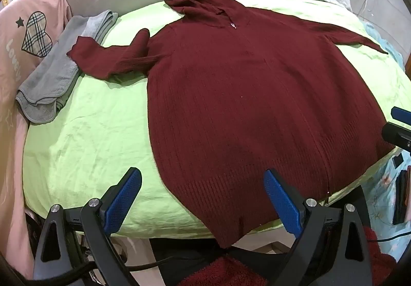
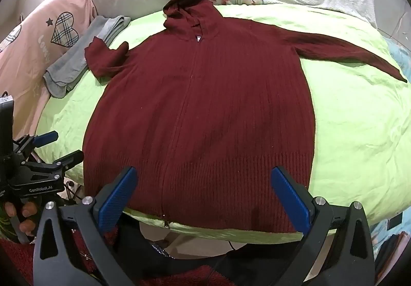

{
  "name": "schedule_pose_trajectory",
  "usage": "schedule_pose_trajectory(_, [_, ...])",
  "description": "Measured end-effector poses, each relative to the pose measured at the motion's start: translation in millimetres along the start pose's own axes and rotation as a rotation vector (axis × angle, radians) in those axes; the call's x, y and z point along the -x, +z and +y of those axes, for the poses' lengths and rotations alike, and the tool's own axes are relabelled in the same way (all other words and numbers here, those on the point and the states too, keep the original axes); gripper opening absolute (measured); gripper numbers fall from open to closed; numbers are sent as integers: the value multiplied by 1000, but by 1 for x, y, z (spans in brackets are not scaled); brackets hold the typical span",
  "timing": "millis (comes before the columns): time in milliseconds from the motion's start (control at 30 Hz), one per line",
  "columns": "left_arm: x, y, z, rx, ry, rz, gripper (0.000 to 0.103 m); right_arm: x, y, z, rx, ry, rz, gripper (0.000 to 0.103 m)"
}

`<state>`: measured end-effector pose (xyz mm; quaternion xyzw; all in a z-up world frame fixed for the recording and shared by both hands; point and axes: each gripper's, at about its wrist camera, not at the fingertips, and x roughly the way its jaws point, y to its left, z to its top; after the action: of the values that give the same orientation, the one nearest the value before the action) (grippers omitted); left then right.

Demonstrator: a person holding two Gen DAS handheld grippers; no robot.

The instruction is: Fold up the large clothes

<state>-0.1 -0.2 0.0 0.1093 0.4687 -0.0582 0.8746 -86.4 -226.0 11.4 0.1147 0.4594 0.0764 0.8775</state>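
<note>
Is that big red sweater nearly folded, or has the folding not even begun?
Barely begun. Done: the dark red knitted hooded sweater lies spread flat, zipped, on the lime green sheet, though its left sleeve is bunched over a grey folded towel. In hand: nothing; the left gripper and right gripper hover open near the hem. Left: every fold, sleeves and body.

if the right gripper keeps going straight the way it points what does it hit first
Probably the ribbed hem of the maroon zip hoodie, which lies right ahead of the open right gripper on the green sheet; depth is unclear.
</note>
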Motion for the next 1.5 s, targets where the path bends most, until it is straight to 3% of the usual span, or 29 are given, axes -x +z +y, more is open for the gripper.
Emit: schedule_pose_trajectory(1500, [3, 11, -4, 17, -28, -15, 96, -8, 0, 0, -8, 17, -5, 103])
